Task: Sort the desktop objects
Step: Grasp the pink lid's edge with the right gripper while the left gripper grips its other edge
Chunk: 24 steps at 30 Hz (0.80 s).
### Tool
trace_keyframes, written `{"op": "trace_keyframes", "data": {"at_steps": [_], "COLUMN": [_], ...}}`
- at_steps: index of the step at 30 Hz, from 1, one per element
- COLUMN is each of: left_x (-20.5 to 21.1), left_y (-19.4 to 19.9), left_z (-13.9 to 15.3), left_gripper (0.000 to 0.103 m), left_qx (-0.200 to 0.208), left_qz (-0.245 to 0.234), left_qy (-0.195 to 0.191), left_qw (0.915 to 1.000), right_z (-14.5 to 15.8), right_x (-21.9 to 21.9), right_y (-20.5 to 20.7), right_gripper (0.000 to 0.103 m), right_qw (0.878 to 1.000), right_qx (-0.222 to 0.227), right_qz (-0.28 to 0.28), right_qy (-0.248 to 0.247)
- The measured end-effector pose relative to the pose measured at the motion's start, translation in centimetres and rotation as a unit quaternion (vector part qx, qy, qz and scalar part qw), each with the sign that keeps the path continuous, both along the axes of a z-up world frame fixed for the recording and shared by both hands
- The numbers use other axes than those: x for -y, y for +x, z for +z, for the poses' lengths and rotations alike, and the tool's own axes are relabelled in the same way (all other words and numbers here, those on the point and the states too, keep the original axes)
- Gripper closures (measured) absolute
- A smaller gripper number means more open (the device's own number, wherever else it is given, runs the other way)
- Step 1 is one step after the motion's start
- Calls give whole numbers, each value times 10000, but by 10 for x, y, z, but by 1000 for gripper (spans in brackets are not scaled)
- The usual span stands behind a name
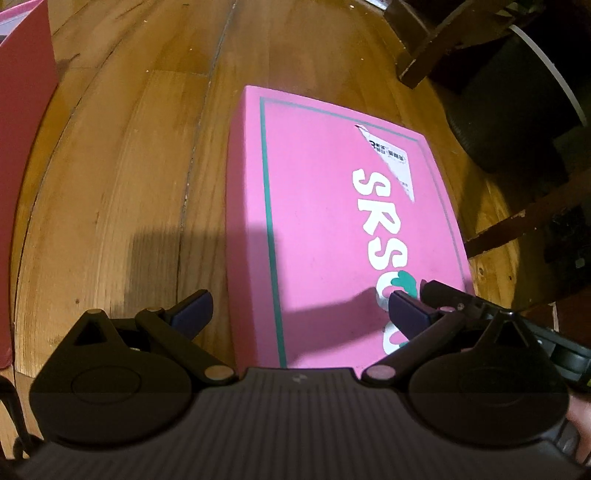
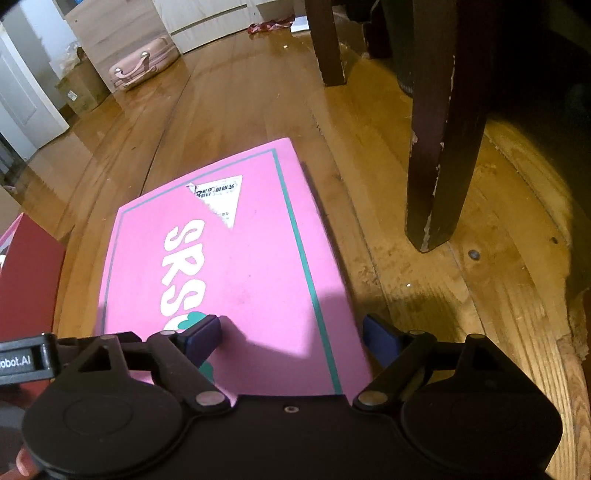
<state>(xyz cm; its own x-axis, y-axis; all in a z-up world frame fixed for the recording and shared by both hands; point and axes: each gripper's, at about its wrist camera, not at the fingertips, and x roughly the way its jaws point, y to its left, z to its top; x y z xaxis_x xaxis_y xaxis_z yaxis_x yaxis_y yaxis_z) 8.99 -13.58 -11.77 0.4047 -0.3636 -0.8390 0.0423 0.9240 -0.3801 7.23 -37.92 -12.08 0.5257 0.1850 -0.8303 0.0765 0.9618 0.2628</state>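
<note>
Box (image 1: 332,221) flat on floor (image 1: 129,166), straight ahead of both grippers. Left gripper (image 1: 299,314) straddling the box's near left edge, one finger (image 1: 192,314) over floor, the other over the lid. Right gripper (image 2: 291,336) straddling the near right edge, mirrored. Second box (image 2: 26,280) standing well left of the first. Chair leg (image 2: 443,147) on the floor to the right of the box, another leg (image 2: 328,44) farther back. Suitcase (image 2: 142,64) far behind, against cabinet (image 2: 122,26).
</note>
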Motion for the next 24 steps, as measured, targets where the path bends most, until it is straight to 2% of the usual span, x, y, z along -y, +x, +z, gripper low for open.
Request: {"op": "trace_keyframes", "data": {"at_steps": [4, 11, 19, 24], "left_x": [4, 2, -2, 1], "left_y": [1, 3, 4, 3], "left_z": [-2, -17, -27, -27], "left_gripper": [0, 0, 0, 0], "left_qx": [33, -188, -427, -404], "left_qz": [-73, -2, 164, 217], "left_qy": [166, -125, -506, -497], "left_qw": [9998, 9997, 9977, 9977], "right_z": [-4, -14, -21, -23], "right_x": [6, 8, 10, 10], "right_y": [5, 9, 10, 11], "right_gripper": [10, 2, 0, 0], "right_qw": [9998, 9988, 9978, 9977], "right_qx": [-103, -182, -172, -108], "right_qz": [67, -10, 2, -46], "right_qy": [171, 451, 635, 664]}}
